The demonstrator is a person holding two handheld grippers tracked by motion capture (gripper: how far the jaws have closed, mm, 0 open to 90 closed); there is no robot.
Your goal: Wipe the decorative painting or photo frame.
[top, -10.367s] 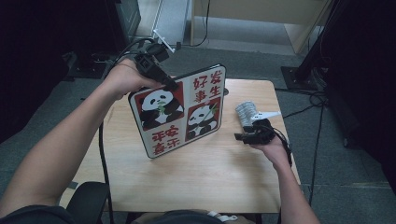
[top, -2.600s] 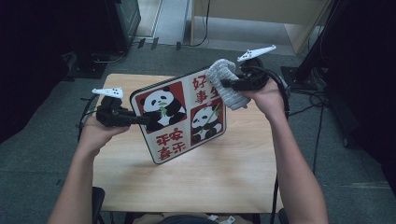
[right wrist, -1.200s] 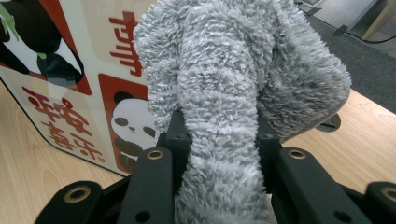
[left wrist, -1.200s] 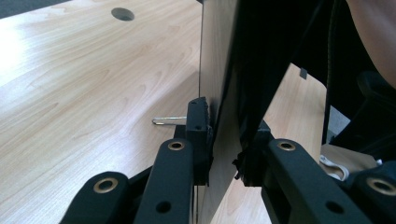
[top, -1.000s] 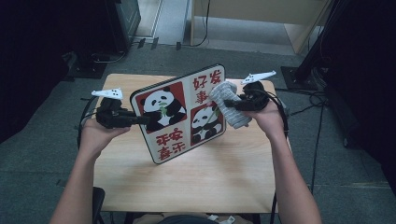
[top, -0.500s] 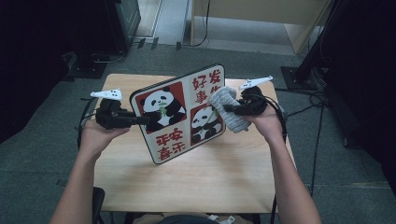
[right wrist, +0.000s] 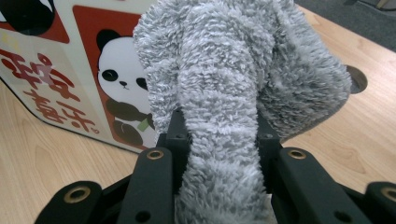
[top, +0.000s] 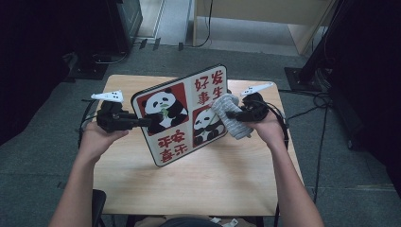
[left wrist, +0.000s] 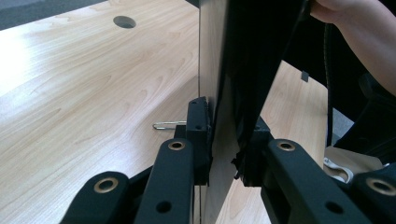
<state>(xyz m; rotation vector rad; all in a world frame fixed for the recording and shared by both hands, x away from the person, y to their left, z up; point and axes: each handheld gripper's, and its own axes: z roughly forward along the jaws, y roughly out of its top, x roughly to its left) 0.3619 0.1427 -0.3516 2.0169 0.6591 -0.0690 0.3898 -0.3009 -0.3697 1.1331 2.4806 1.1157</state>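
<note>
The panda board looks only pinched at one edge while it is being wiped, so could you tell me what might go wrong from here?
1. The left gripper clamps only the panda board's thin edge; pressure from the grey cloth could twist it loose.
2. The board stands tilted on the table, so its bottom edge might slide.
3. The bunched cloth in the right gripper may slip out.

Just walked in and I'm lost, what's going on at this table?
A person is cleaning a panda board with two hand-held tools. The left tool is shut on the board's edge and holds it propped up at a tilt over the table. The right tool is shut on a fluffy grey cloth, which is pressed against the board's printed face near the lower right panda.
</note>
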